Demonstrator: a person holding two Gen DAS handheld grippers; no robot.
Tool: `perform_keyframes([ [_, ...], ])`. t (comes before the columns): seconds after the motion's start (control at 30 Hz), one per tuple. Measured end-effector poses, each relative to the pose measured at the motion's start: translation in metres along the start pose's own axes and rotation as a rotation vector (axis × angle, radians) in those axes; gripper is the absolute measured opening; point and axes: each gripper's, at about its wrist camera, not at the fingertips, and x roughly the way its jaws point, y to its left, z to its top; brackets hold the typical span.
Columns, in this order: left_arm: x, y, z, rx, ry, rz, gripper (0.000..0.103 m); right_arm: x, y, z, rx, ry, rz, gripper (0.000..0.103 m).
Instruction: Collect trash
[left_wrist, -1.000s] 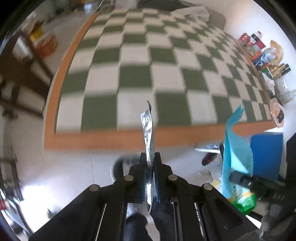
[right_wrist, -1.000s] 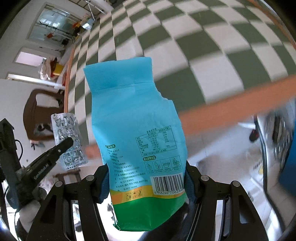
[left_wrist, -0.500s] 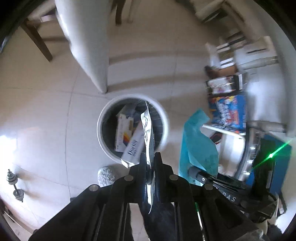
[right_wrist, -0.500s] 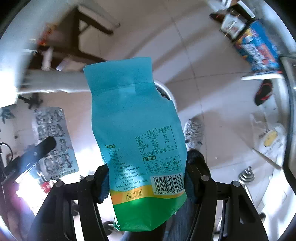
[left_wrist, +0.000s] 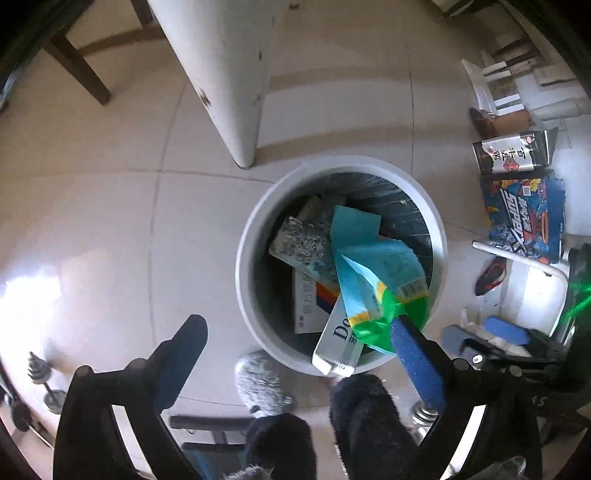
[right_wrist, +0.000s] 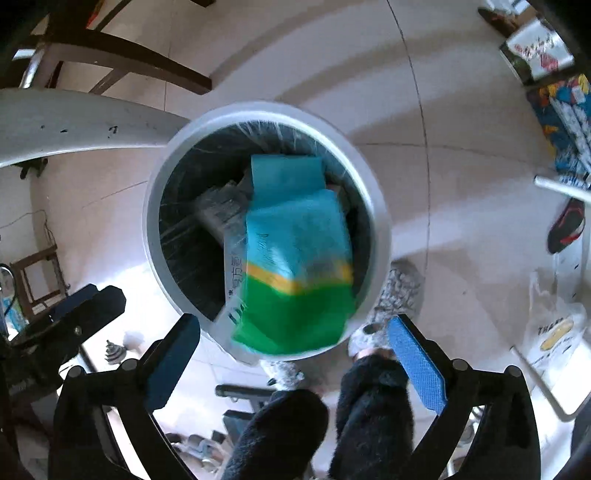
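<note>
- Left gripper (left_wrist: 295, 339) and right gripper (right_wrist: 291, 332): fingers spread wide, gripping nothing.
- Teal-green snack bag (right_wrist: 295, 251) tilted over the white bin (left_wrist: 245, 258), on its 5 o'clock rim; foil blister pack (left_wrist: 301, 240) and white carton (left_wrist: 338, 343) inside.
- At 11 o'clock, white table leg (left_wrist: 225, 74); at 3 o'clock, comic-print box (left_wrist: 524, 218).
- Beige tiled floor (left_wrist: 110, 221) underneath.

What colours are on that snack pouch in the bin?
Light blue, yellow stripe, green bottom on the snack pouch; clearest in the left wrist view.

Trash lying in the white bin (left_wrist: 243, 258)

A blue-and-green snack pouch (left_wrist: 373, 266) leans tilted against the rim, green end uppermost; a silver blister sheet (left_wrist: 301, 240) lies beside it, over white cartons (left_wrist: 338, 341).
</note>
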Motion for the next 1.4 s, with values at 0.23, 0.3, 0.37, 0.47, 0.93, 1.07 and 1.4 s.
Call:
perform_keyframes([
  [0.23,-0.078,-0.02,-0.035,0.058,-0.084,0.103,0.102,-0.08,0.013,-0.035,0.021,-0.115,-0.113,0.103],
  [0.3,-0.108,-0.026,-0.05,0.064,-0.097,0.111,0.102,-0.112,0.016,-0.054,0.034,-0.141,-0.137,0.103],
  [0.37,-0.136,-0.03,-0.063,0.069,-0.11,0.106,0.102,-0.138,0.024,-0.069,0.041,-0.157,-0.137,0.103],
  [0.47,-0.198,-0.037,-0.089,0.084,-0.142,0.103,0.102,-0.199,0.032,-0.105,0.057,-0.19,-0.137,0.103],
  [0.93,-0.402,-0.074,-0.181,0.15,-0.268,0.012,0.102,-0.455,0.067,-0.264,0.065,-0.336,-0.006,0.103],
  [1.07,-0.449,-0.082,-0.207,0.153,-0.302,-0.047,0.102,-0.504,0.074,-0.296,0.027,-0.362,0.046,0.103],
  [1.4,-0.52,-0.094,-0.25,0.164,-0.374,-0.168,0.102,-0.594,0.086,-0.354,-0.069,-0.405,0.141,0.103],
])
